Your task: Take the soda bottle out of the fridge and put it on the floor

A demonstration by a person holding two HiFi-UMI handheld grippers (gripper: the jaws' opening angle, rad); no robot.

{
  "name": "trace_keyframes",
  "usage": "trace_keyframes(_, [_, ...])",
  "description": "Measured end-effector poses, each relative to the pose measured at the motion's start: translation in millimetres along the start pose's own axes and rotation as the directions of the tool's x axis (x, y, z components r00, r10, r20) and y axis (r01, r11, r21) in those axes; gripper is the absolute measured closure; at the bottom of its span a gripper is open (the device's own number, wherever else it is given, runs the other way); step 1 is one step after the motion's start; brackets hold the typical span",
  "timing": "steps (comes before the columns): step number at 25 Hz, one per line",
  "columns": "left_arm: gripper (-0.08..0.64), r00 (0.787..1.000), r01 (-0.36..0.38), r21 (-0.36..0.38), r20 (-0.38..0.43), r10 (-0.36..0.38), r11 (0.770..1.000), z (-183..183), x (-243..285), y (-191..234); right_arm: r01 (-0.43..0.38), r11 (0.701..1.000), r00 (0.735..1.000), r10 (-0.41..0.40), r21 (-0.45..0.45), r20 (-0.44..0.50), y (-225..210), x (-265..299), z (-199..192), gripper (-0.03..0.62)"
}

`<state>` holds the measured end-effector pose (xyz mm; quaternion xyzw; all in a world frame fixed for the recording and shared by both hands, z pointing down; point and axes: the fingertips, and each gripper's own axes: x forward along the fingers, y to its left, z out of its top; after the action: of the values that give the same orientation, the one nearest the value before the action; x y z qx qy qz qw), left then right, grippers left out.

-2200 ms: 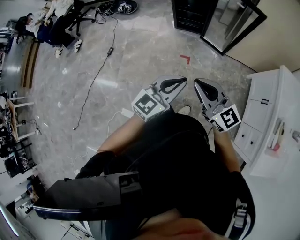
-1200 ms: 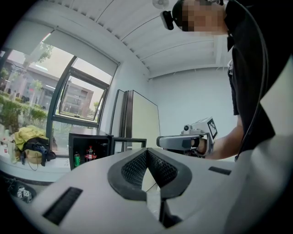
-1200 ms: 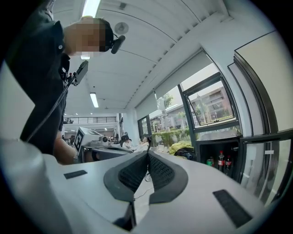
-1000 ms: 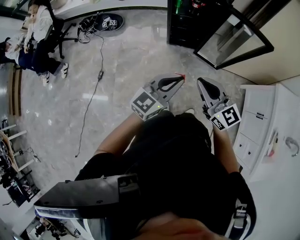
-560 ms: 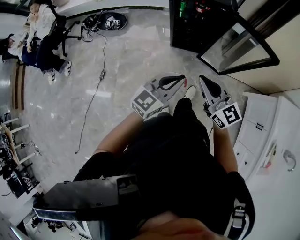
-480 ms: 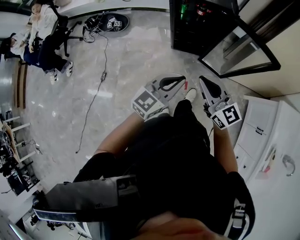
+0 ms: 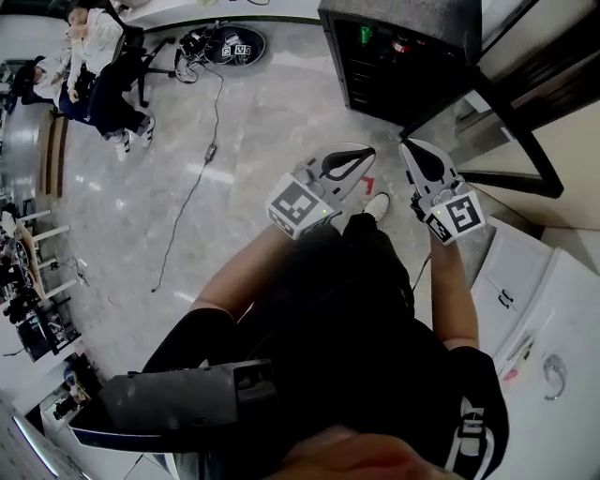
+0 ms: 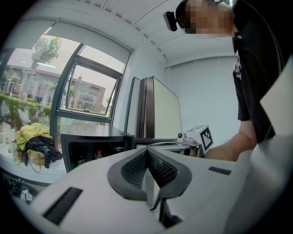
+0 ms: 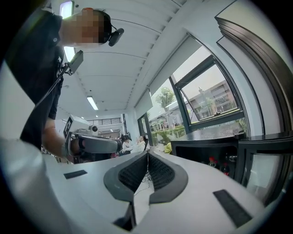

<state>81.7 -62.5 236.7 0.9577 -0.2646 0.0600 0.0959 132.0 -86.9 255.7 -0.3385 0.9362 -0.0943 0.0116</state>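
Soda bottle [image 7: 401, 44]: taken to be the red-topped one on a shelf inside the fridge [image 7: 441, 23]. A green-topped bottle [image 7: 364, 35] stands just beside it, and the pictures are too small to settle which is the soda. Caps sit uppermost, so the long axis is judged vertical, bottle standing.

Fridge: low black cabinet on the floor [image 7: 262, 112]. Its glass door [image 7: 487, 112] is swung wide to the right in the head view, leaving the shelf front clear.

Relation for the approach: the bottle lies ahead of both grippers and well apart from them, up-frame in the head view.
- Right gripper [image 7: 407, 147]: red caps show right of its fingers [image 9: 158, 171] in the right gripper view. It reads as slightly the nearer, close to the door side.
- Left gripper [image 7: 367, 153]: the shelf shows left of its fingers [image 8: 132, 169] in the left gripper view.

Both grippers are held about level and toed in toward each other.

Fingers: pressed together on both grippers, nothing between them.

Judgement: reach not begun. The nearer fingers must spread before entering, then close from the side across the upright bottle.
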Motion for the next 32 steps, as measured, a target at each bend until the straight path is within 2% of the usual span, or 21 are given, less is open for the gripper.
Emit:
trace_keyframes(6, [0.56, 0.999, -0.036, 0.03, -0.011, 0.036, 0.999, -11, 44, 42, 0.013, 1.0, 1.0, -0.013, 0.005, -0.013, -60, 33, -20, 0.578])
trace_keyframes(11, [0.56, 0.999, -0.047, -0.012, -0.017, 0.047, 0.999, -42, 77, 97, 0.07, 0.998, 0.998, -0.07, -0.007, 0.004, -109, 68, -44, 0.578])
trace_keyframes(14, [0.559, 0.998, -0.053, 0.013, -0.034, 0.053, 0.999, -71, 102, 136, 0.148, 0.988, 0.989, -0.148, -0.046, 0.004, -143, 93, -63, 0.578])
trace_keyframes(17, [0.559, 0.998, -0.061, 0.031, -0.028, 0.061, 0.998, -100, 127, 174, 0.255, 0.963, 0.967, -0.254, -0.08, 0.03, -177, 115, -79, 0.575])
trace_keyframes(23, [0.56, 0.998, -0.053, -0.01, 0.036, 0.054, 0.999, -143, 162, 229, 0.37, 0.928, 0.928, -0.368, -0.041, 0.052, -227, 155, -129, 0.567])
trace_keyframes(28, [0.56, 0.997, -0.059, -0.005, 0.04, 0.059, 0.998, -167, 181, 255, 0.416, 0.908, 0.909, -0.415, -0.051, 0.04, -261, 167, -152, 0.487])
trace_keyframes(32, [0.559, 0.996, -0.072, -0.015, 0.057, 0.073, 0.997, -176, 193, 271, 0.435, 0.899, 0.9, -0.435, -0.039, 0.026, -290, 179, -170, 0.37])
